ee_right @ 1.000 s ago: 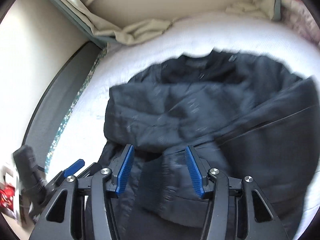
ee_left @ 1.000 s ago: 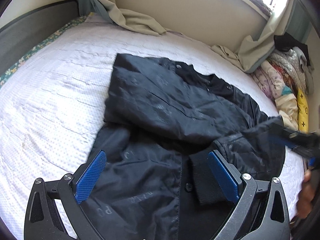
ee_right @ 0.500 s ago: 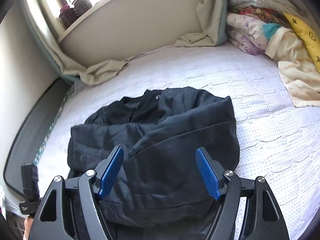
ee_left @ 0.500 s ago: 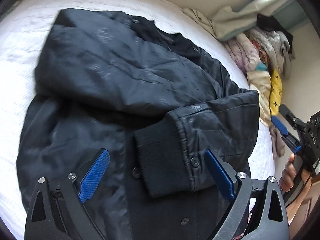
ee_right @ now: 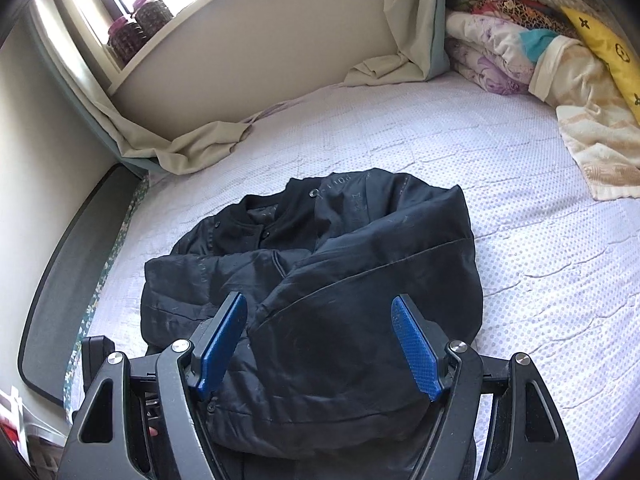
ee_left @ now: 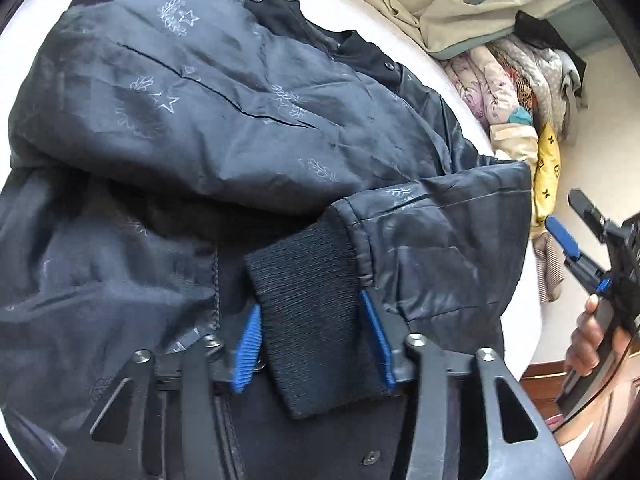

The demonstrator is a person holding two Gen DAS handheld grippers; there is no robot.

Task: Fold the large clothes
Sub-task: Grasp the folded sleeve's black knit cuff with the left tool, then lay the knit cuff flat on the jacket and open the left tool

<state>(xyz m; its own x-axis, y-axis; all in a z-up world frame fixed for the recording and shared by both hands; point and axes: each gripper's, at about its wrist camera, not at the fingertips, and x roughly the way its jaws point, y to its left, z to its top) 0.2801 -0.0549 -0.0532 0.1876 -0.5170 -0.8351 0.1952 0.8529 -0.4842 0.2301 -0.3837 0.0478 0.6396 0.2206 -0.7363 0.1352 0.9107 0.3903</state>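
Blue-padded, the left gripper (ee_left: 312, 344) is closing its jaws around the ribbed cuff (ee_left: 308, 308), pads flanking it. At three o'clock the right gripper (ee_right: 320, 344) is hanging apart, empty. The black jacket (ee_right: 320, 280) is lying mid-bed (ee_right: 540, 260), sleeves seemingly folded in; body folds are remaining.

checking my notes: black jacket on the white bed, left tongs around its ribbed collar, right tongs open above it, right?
One thing is off. The left tongs, whose jaws have just been closing, sit around the ribbed cuff of a sleeve, not the collar, as the left wrist view shows. The black jacket does lie on the white bed, with the right tongs open above it.
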